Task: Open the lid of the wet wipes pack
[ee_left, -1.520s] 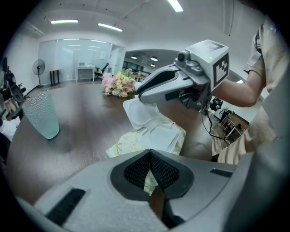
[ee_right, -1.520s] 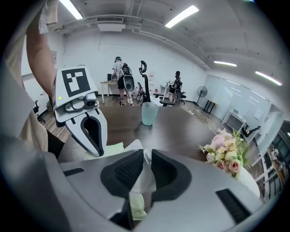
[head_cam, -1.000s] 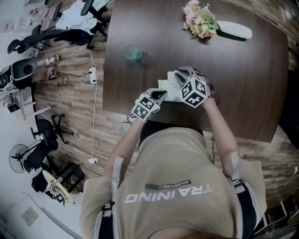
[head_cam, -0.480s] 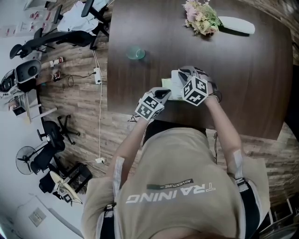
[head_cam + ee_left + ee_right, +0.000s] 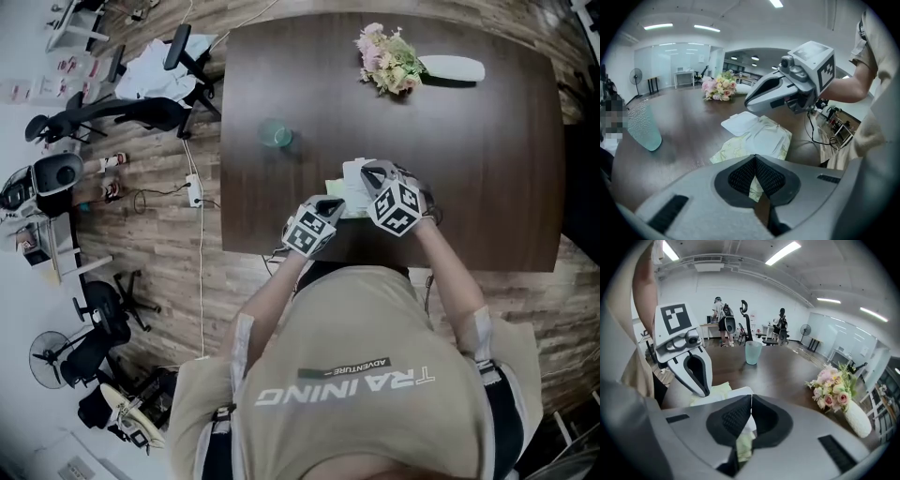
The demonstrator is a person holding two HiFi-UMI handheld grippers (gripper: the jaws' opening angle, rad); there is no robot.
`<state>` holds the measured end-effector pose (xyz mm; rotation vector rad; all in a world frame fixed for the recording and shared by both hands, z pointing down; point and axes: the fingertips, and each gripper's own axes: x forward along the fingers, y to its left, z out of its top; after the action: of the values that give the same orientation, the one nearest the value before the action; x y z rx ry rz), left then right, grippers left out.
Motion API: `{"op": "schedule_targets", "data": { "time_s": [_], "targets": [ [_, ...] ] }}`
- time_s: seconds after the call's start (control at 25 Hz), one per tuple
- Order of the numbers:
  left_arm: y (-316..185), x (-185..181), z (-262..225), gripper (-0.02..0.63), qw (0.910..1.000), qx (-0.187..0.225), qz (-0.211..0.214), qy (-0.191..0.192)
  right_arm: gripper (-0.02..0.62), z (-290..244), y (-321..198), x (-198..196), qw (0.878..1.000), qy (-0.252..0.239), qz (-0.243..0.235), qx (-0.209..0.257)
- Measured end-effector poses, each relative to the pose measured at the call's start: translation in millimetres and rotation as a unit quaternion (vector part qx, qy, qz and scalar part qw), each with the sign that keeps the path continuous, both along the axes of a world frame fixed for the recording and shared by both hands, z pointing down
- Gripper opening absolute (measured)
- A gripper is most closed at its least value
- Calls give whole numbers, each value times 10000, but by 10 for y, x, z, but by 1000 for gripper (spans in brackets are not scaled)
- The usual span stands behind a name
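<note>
The pale yellow-green wet wipes pack [image 5: 348,193] lies flat near the front edge of the dark table [image 5: 487,169]. Its white lid [image 5: 739,123] is flipped open and lies on the far side of the pack [image 5: 764,138]. My left gripper [image 5: 754,157] is shut, pinching the pack's near left edge. My right gripper [image 5: 746,100] hangs shut just above the open lid, holding nothing. In the right gripper view the lid [image 5: 738,392] and the pack [image 5: 717,389] lie just past the right gripper [image 5: 751,398], with the left gripper [image 5: 702,392] touching the pack.
A teal glass cup [image 5: 276,135] stands on the table left of and beyond the pack. A white vase of pink flowers [image 5: 394,61] lies at the far edge. Office chairs and cables are on the floor to the left. People stand in the room's background.
Both grippers keep about the same places at the pack. The lid lies open in every frame. The head camera has shifted, so the table sits lower in view.
</note>
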<state>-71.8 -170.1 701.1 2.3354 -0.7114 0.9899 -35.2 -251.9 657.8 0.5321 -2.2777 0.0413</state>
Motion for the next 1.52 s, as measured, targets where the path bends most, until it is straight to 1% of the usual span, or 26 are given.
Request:
{"op": "schedule_targets", "data": {
  "time_s": [0.12,0.2,0.36,0.52,0.6,0.72,0.88,1.0,1.2,1.36,1.52],
  "targets": [
    [-7,-34,-10,9,9995,80,-231,207,15,-68,130,86,9988,-212,319,-298],
    [-105,-4,10,9,9990,194,-205,348,14,-112,128,205,9963,-352,683,-383],
    [37,-33,-69,9,9978,154,-156,619,14,-238,413,312,9839,-723,1441,-774],
    [-10,-28,-331,9,9934,314,-235,1074,14,-437,539,440,9767,-841,1861,-658],
    [-18,-60,-499,9,9911,505,-272,1199,14,-561,602,465,9738,-919,1993,-590],
    [-71,-96,-732,9,9882,813,-213,1280,14,-765,573,466,9715,-1044,2090,-389],
    [-52,-107,-1025,9,9846,934,-173,1466,14,-1028,572,433,9712,-1155,2080,-99],
    [-109,-149,-1311,9,9799,1091,-216,1655,14,-1224,534,373,9699,-1263,2077,121],
    [-361,-275,-1833,9,9639,1458,-495,2174,14,-1546,438,243,9669,-1464,2027,498],
    [-546,-376,-2211,9,9525,1786,-665,2375,14,-1840,374,242,9652,-1490,1966,866],
    [-679,-464,-2546,9,9441,2090,-684,2454,15,-2134,290,302,9588,-1579,2044,1186]
  ]
}}
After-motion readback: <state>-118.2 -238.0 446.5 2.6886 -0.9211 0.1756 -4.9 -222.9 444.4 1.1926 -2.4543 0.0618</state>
